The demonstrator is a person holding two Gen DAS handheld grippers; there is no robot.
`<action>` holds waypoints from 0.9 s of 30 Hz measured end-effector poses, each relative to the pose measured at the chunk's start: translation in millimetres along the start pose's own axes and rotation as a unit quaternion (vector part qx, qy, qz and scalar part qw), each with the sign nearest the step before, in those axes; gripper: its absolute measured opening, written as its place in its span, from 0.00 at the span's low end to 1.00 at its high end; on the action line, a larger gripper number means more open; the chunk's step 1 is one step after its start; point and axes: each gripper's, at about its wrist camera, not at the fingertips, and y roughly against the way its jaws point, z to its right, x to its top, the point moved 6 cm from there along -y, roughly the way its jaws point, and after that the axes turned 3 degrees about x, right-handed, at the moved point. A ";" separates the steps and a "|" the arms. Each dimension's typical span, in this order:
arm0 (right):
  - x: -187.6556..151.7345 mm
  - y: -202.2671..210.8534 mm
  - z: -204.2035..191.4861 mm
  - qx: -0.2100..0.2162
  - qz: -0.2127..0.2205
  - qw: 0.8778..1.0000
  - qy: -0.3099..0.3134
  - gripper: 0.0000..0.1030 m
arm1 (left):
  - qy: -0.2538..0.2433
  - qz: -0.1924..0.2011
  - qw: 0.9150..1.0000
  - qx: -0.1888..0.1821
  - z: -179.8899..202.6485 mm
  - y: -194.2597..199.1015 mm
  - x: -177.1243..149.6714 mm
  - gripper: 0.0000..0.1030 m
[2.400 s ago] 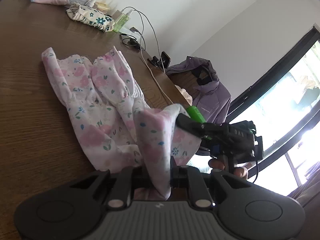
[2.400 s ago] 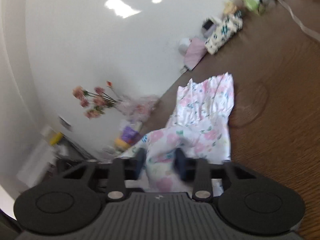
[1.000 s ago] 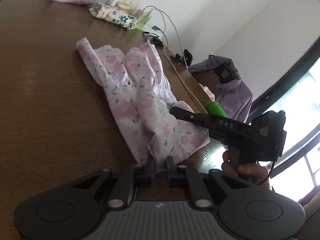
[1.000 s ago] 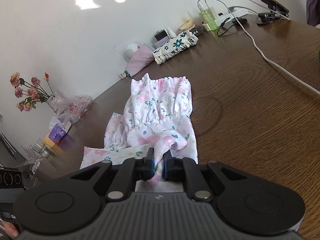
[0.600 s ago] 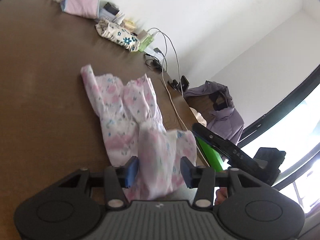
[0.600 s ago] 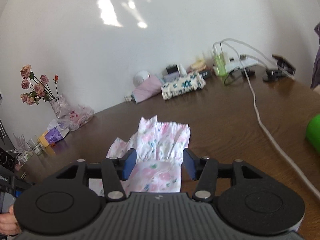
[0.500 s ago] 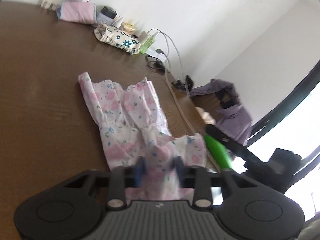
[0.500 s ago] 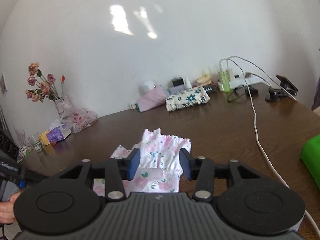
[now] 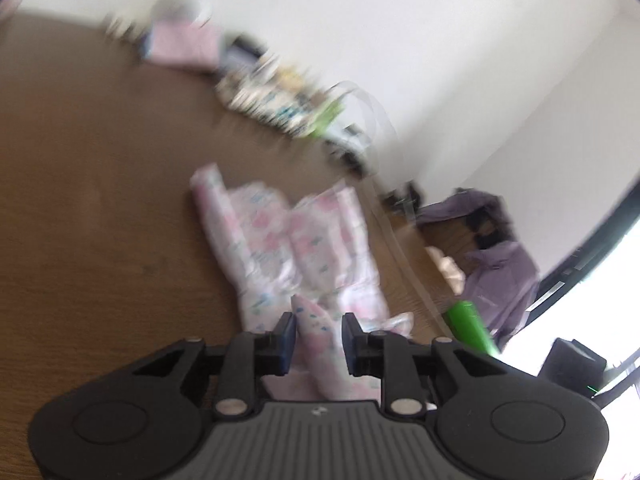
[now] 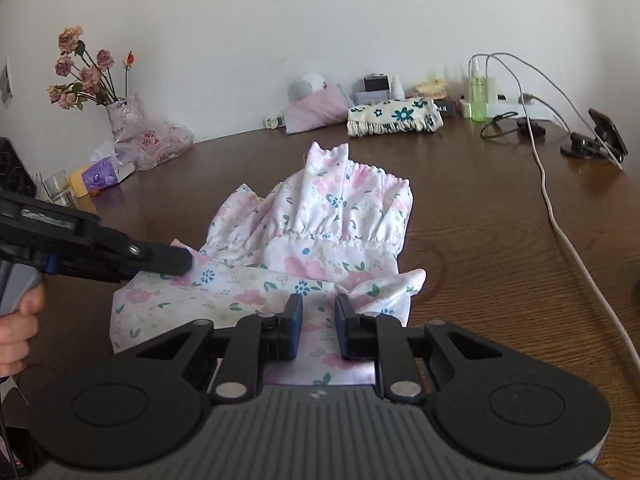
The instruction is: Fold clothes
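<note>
On the brown table, near its middle: one floral garment, white with pink and blue flowers, gathered at the waist. It lies partly doubled over itself, a ruffled end pointing toward the back wall, the near hem bunched and raised close to the tools.

Left gripper: jaws parted, a peak of the garment's cloth standing between them; the view is blurred, so whether the pads press the cloth cannot be told. In the right wrist view its tip rests at the garment's left edge, seemingly placed to take a corner. A hand holds its handle.

Right gripper: jaws apart, hovering over the near hem, holding nothing; its position beside the raised corner suggests readiness to pinch there.

Beyond the garment, by the wall: a floral pouch, a pink pouch, a green bottle. Left of the garment: a vase of dried roses. Right of it: a white cable and a phone on a clip stand.

Fold status: partial; stage undetermined.
</note>
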 end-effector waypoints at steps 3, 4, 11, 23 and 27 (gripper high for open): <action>-3.4 -1.6 0.0 -0.002 0.002 1.000 0.001 0.16 | -0.091 0.044 0.994 -0.041 41.1 28.4 1.7 0.22; -4.1 -1.4 0.7 0.000 0.003 1.000 -0.003 0.16 | -0.116 0.033 0.992 -0.037 50.7 23.8 -2.1 0.22; 1.5 -1.0 9.7 0.017 -0.006 0.999 -0.036 0.14 | -0.121 -0.076 0.989 0.031 15.3 -43.1 -33.5 0.08; -4.2 35.9 -31.1 0.170 -0.063 0.891 0.417 0.62 | -0.089 -0.118 0.989 0.006 -2.5 -54.3 -22.9 0.05; -5.2 13.8 -31.7 0.209 -0.105 0.857 0.459 0.57 | -0.074 -0.137 0.988 -0.010 -5.8 -58.5 -16.4 0.05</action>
